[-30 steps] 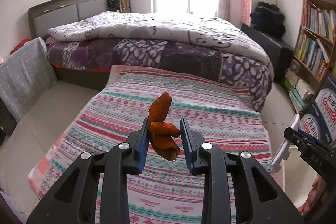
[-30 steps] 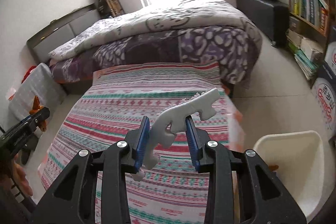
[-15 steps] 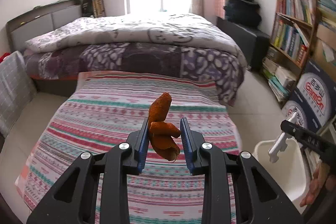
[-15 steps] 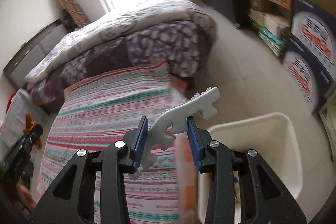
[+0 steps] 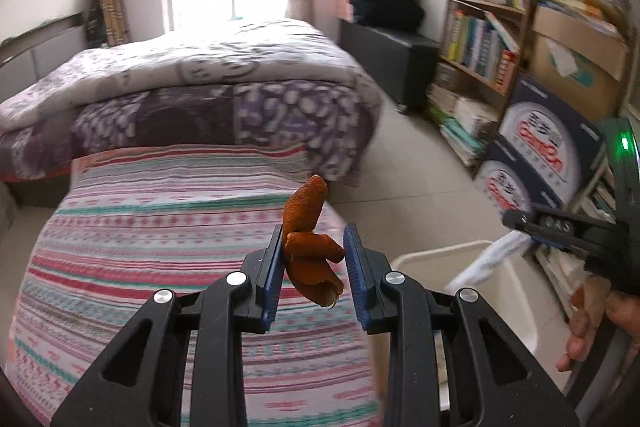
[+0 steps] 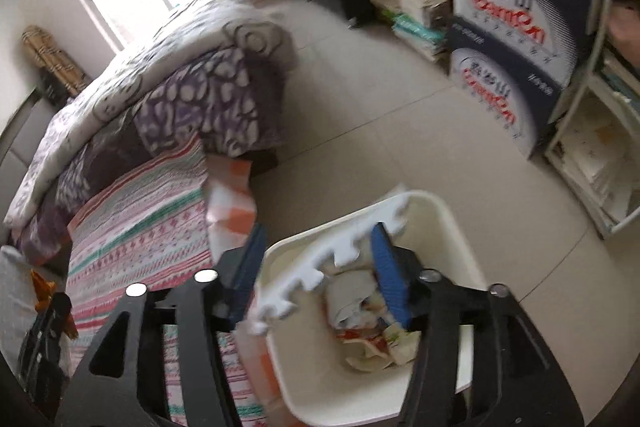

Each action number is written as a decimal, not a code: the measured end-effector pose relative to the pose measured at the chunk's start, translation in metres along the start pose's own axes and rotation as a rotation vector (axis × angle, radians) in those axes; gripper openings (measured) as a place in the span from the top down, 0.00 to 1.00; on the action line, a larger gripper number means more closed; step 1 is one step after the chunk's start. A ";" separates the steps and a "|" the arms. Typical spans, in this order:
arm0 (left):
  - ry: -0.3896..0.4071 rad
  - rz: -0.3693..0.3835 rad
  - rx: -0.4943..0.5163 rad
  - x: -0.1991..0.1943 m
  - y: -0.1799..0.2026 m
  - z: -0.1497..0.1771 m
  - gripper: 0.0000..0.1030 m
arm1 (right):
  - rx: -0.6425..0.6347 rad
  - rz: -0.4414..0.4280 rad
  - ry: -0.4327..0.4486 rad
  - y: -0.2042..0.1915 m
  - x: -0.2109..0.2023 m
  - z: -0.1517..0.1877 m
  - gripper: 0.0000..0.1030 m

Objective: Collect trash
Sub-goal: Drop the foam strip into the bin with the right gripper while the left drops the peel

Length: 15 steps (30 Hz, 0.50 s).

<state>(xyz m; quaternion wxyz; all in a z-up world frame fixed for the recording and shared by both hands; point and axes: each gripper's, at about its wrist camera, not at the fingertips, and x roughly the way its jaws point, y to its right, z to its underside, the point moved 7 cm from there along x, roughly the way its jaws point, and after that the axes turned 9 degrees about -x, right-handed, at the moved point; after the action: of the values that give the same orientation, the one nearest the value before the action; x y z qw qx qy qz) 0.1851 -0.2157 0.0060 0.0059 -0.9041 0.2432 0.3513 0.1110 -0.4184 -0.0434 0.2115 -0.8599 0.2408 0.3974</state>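
Blue-padded fingers (image 5: pixel 273 269) of the left gripper (image 5: pixel 311 273) stand narrowly apart and pinch a curled orange peel (image 5: pixel 308 239), which sticks up above the striped cloth (image 5: pixel 152 227) spread on the table. Over at the right gripper (image 6: pixel 320 275), the jaws have just been opening: they now stand wide, and the white foam piece (image 6: pixel 332 255) with its notched edge lies loose between them, against the right pad but clear of the left one, above the cream bin (image 6: pixel 436 223). Crumpled paper (image 6: pixel 360 315) already sits inside that bin. A bed (image 5: pixel 192 83) stands beyond the table, bookshelves (image 5: pixel 488 15) and printed boxes (image 6: pixel 516 39) along the wall.
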 end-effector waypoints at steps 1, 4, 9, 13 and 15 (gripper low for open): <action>-0.004 0.011 0.009 0.001 0.007 0.001 0.70 | 0.002 0.013 0.011 0.005 -0.002 -0.002 0.40; -0.020 0.055 0.045 0.006 0.034 0.008 0.70 | 0.019 0.047 0.050 0.023 -0.012 -0.008 0.33; -0.078 0.146 0.080 0.013 0.072 0.027 0.70 | 0.081 0.076 0.082 0.052 -0.020 -0.014 0.24; -0.158 0.251 0.077 0.019 0.094 0.046 0.61 | 0.123 0.081 0.084 0.063 -0.021 -0.013 0.23; -0.210 0.321 0.046 0.020 0.100 0.054 0.41 | 0.136 0.075 0.085 0.065 -0.021 -0.014 0.23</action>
<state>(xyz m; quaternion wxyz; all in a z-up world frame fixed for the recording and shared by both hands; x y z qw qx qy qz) 0.1196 -0.3025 -0.0314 -0.0043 -0.8119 0.3901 0.4344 0.0692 -0.4723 -0.0296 0.2438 -0.8501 0.3078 0.3510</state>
